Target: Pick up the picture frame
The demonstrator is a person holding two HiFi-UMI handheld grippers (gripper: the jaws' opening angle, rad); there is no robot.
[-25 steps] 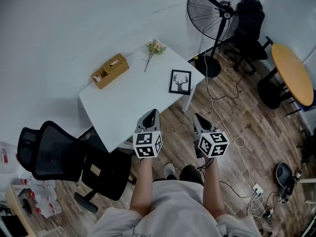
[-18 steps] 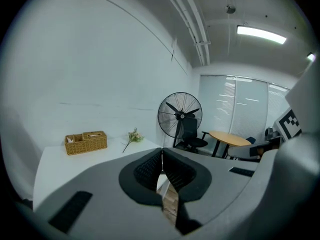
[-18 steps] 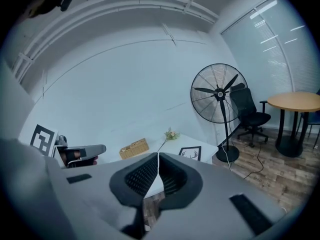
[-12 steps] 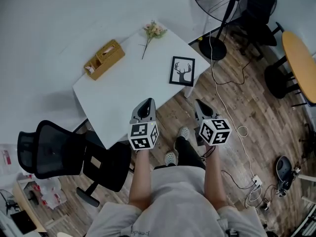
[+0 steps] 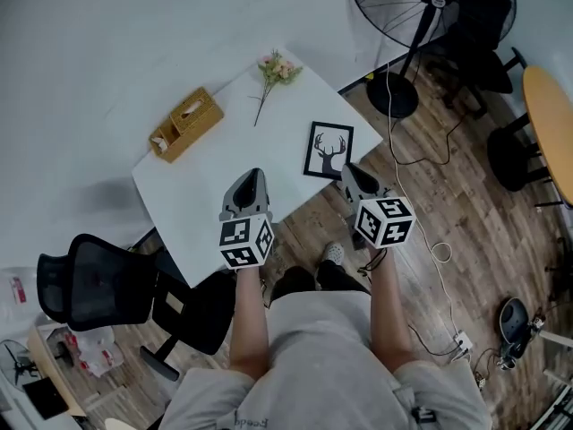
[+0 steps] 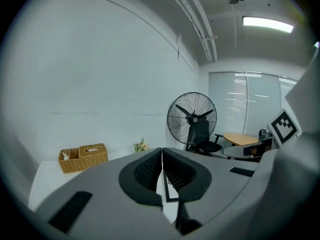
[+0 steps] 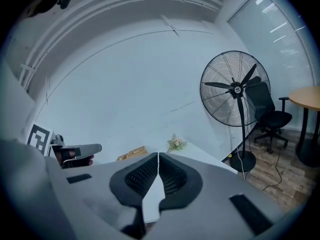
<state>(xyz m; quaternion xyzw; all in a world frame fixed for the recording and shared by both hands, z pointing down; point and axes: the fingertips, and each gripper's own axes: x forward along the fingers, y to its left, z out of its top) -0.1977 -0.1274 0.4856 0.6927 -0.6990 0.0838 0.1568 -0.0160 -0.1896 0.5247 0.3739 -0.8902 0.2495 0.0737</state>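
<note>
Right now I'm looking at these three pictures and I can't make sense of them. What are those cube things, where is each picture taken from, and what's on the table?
A person stands at a white table with a two-jaw gripper in each hand. The patterned cubes are part of those grippers. The picture from above comes from a camera on the person's head. The other two come from cameras riding on the left gripper and the right gripper, each looking along its own jaws. Both grippers are shut and hold nothing. On the table lie a picture frame showing a deer, a wicker basket and a flower sprig. A fan and a black chair stand nearby.
</note>
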